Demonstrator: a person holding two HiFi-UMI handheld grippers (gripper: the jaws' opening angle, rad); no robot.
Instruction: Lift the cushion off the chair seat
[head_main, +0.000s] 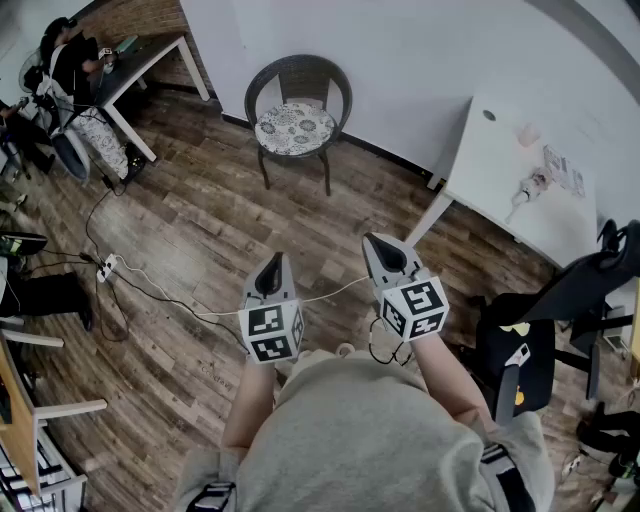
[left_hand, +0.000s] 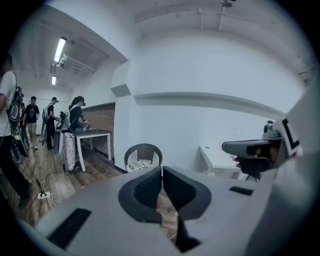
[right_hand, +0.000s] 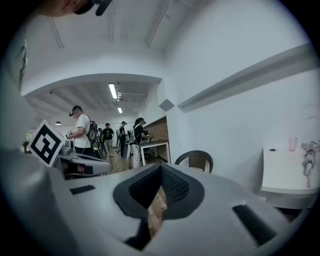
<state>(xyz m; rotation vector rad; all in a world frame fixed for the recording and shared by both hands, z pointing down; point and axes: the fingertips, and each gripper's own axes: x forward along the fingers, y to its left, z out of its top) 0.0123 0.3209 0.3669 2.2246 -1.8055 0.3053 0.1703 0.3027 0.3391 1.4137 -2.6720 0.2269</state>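
Note:
A dark wicker chair (head_main: 298, 85) stands against the far white wall, with a round patterned cushion (head_main: 294, 128) lying on its seat. Both grippers hang in front of my body, well short of the chair. My left gripper (head_main: 273, 258) and my right gripper (head_main: 372, 240) point toward it, each shut with nothing between the jaws. In the left gripper view the chair (left_hand: 143, 150) and cushion (left_hand: 139, 164) show small above the shut left gripper (left_hand: 162, 171). Past the shut right gripper (right_hand: 161, 169), the right gripper view catches only the chair's back (right_hand: 198, 159).
A white table (head_main: 500, 165) with small items stands right of the chair, and a black office chair (head_main: 530, 350) sits at my right. Another white table (head_main: 150, 58) and several people are at the back left. A power strip (head_main: 108, 268) and cables lie on the wood floor.

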